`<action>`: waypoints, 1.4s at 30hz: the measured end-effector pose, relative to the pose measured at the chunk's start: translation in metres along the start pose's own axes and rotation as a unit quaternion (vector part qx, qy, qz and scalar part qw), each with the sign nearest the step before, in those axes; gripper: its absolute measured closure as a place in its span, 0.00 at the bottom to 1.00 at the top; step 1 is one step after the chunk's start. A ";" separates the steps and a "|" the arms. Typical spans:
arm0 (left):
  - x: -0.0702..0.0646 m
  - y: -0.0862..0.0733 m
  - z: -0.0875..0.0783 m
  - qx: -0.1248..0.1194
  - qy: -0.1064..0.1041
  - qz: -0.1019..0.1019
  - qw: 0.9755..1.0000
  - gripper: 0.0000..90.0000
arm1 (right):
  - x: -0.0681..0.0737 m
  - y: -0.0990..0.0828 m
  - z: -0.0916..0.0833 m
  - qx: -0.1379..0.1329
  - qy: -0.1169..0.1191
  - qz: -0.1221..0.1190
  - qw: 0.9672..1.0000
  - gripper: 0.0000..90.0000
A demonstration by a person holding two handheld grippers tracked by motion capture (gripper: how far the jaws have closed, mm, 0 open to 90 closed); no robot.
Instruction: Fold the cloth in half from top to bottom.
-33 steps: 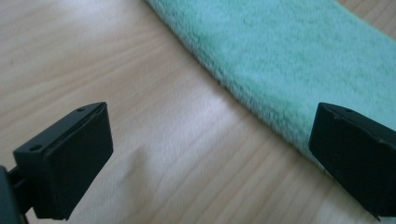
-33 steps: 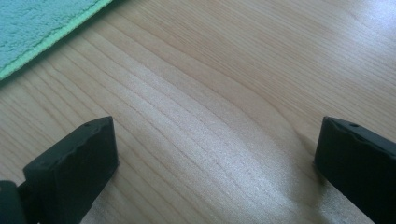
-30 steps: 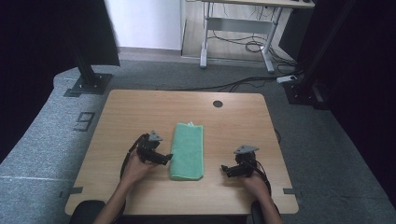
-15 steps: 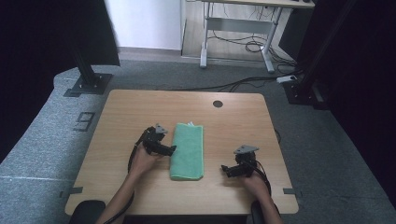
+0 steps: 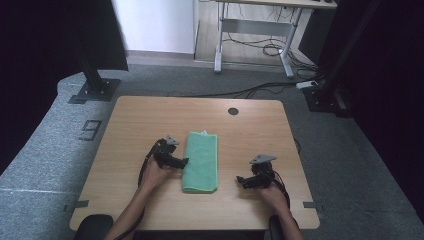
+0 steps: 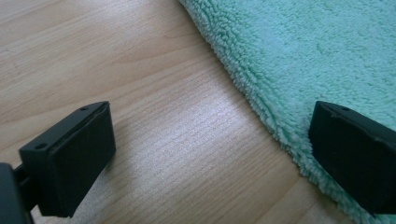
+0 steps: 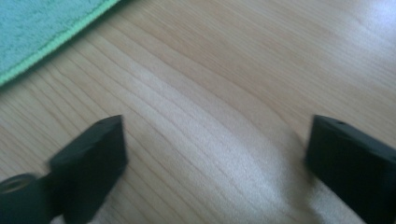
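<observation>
A folded green towel (image 5: 201, 161) lies flat near the middle of the wooden table (image 5: 145, 117), its long side running away from the person, with a small white tag at its far edge. The left hand-held gripper (image 5: 182, 163) sits at the towel's left long edge, about halfway along it, pointing across toward the cloth. In the left gripper view its jaws stand wide apart: one jaw is over bare wood, the other lies against the fluffy border of the towel (image 6: 299, 56), and the edge of the cloth runs through the gap between them; the pads do not press on anything. The right hand-held gripper (image 5: 243, 181) rests on the table to the right of the towel, near its front right corner but apart from it, with the grey three-cornered plate on top of it. Its jaws have just been closing a little yet are still wide, with only bare wood (image 7: 224, 116) between them; in the right gripper view a corner of the towel (image 7: 32, 32) shows at the upper left, well clear of both jaws. A round cable hole (image 5: 233, 111) sits near the table's far edge, and grey carpet (image 5: 45, 150) surrounds the table.
</observation>
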State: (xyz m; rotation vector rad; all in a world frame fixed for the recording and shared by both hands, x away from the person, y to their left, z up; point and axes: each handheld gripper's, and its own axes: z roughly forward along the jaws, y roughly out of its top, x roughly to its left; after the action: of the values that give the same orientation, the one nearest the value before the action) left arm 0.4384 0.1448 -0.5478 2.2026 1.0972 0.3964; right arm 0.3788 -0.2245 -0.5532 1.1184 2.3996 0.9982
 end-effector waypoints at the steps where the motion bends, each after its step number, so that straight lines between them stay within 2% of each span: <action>1: 0.000 -0.001 0.000 0.000 -0.001 0.000 1.000 0.02 | 0.000 0.002 0.000 0.001 0.000 0.001 1.000 0.14; 9: -0.003 -0.008 -0.008 0.003 -0.009 0.009 1.000 0.03 | 0.001 0.026 0.004 -0.006 0.026 0.003 1.000 0.15; 13: -0.003 -0.010 -0.008 -0.002 -0.010 0.009 1.000 0.03 | 0.005 0.040 0.013 -0.012 0.040 0.006 0.999 0.15; 18: -0.003 -0.009 -0.008 0.000 -0.011 0.009 1.000 0.03 | 0.024 0.058 0.028 -0.026 0.063 0.004 0.998 0.13; 22: -0.003 -0.009 -0.008 0.000 -0.011 0.010 1.000 0.03 | 0.038 0.066 0.046 -0.017 0.065 -0.010 0.998 0.08; 26: -0.003 -0.009 -0.008 0.000 -0.012 0.009 1.000 0.03 | 0.046 0.066 0.061 0.001 0.050 -0.028 0.998 0.07; 28: -0.004 -0.009 -0.008 0.000 -0.011 0.009 1.000 0.03 | 0.050 0.064 0.063 0.000 0.040 -0.036 0.999 0.05; 32: -0.006 -0.009 -0.010 0.008 -0.014 0.015 1.000 0.04 | 0.056 0.060 0.058 0.004 0.035 -0.035 0.999 0.07; 34: -0.010 -0.011 -0.012 0.010 -0.016 0.018 1.000 0.04 | 0.060 0.057 0.054 0.002 0.035 -0.043 0.998 0.07; 42: -0.026 -0.026 -0.025 0.014 -0.025 0.029 0.999 0.04 | 0.079 0.041 0.038 0.004 0.038 -0.050 0.998 0.07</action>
State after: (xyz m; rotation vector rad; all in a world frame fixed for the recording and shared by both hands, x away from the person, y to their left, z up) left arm 0.3943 0.1464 -0.5453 2.2613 1.0211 0.3514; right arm 0.3703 -0.1279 -0.5505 0.9688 2.4944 1.0162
